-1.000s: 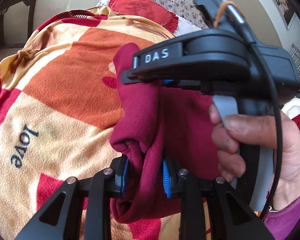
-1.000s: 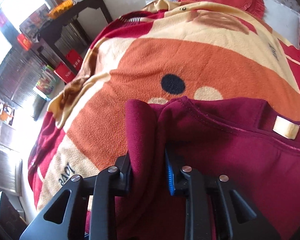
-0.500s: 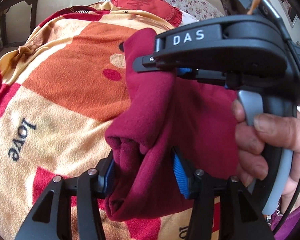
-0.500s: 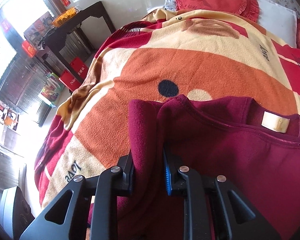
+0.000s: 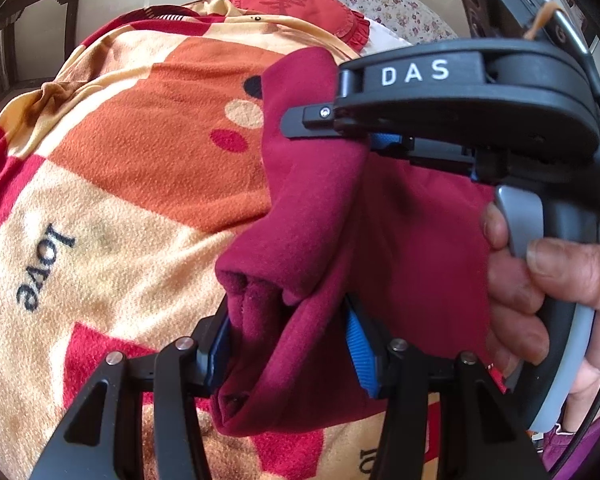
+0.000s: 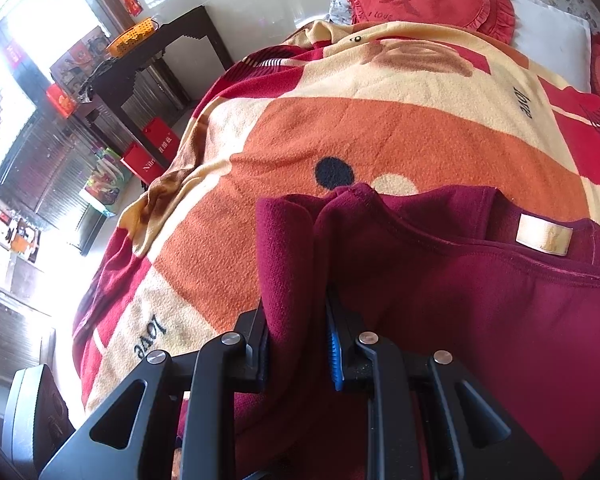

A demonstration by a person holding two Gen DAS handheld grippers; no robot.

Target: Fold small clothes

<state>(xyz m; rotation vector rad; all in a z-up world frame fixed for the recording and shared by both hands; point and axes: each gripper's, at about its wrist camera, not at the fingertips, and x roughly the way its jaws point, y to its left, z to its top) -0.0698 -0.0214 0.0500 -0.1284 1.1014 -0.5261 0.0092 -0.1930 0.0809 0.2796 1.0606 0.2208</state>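
**Left fingers let go of the maroon fold**

Since the earlier frame the left gripper had spread; its blue pads stood apart around the bunched maroon garment, the right-hand pad clear of the cloth. At three o'clock a hand held the right gripper, whose fingers stayed clamped on a fold of the garment above the patterned blanket on the bed.
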